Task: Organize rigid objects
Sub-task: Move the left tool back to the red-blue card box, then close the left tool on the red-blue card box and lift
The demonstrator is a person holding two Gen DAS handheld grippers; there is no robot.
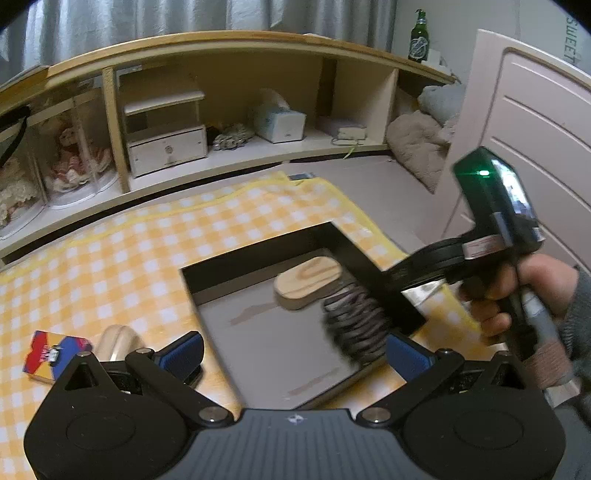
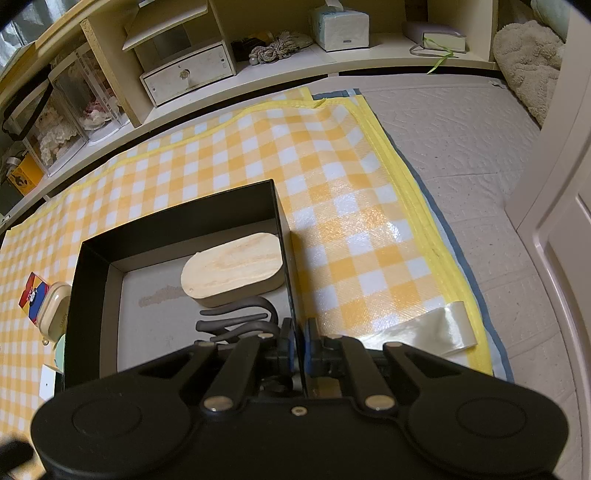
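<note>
A black open box (image 1: 343,251) (image 2: 177,225) lies on the yellow checked mat. Inside it are a flat wooden oval block (image 1: 308,282) (image 2: 232,267) and a dark grey coiled wire piece (image 1: 356,319) (image 2: 236,317). My left gripper (image 1: 295,352) is open and empty over the box's near side. My right gripper (image 2: 300,338) is shut on the box's right wall, and it shows in the left wrist view (image 1: 436,266) at the wall. A colourful card box (image 1: 55,354) (image 2: 33,295) and a cream rounded case (image 1: 118,341) (image 2: 55,306) lie on the mat left of the box.
A low wooden shelf (image 1: 221,48) at the back holds a small white drawer unit (image 1: 168,147), a tissue box (image 1: 280,120) and doll cases. A green bottle (image 1: 419,35) stands on top. A pale door (image 1: 535,129) is at the right. A shiny folded mat corner (image 2: 424,332) lies near my right gripper.
</note>
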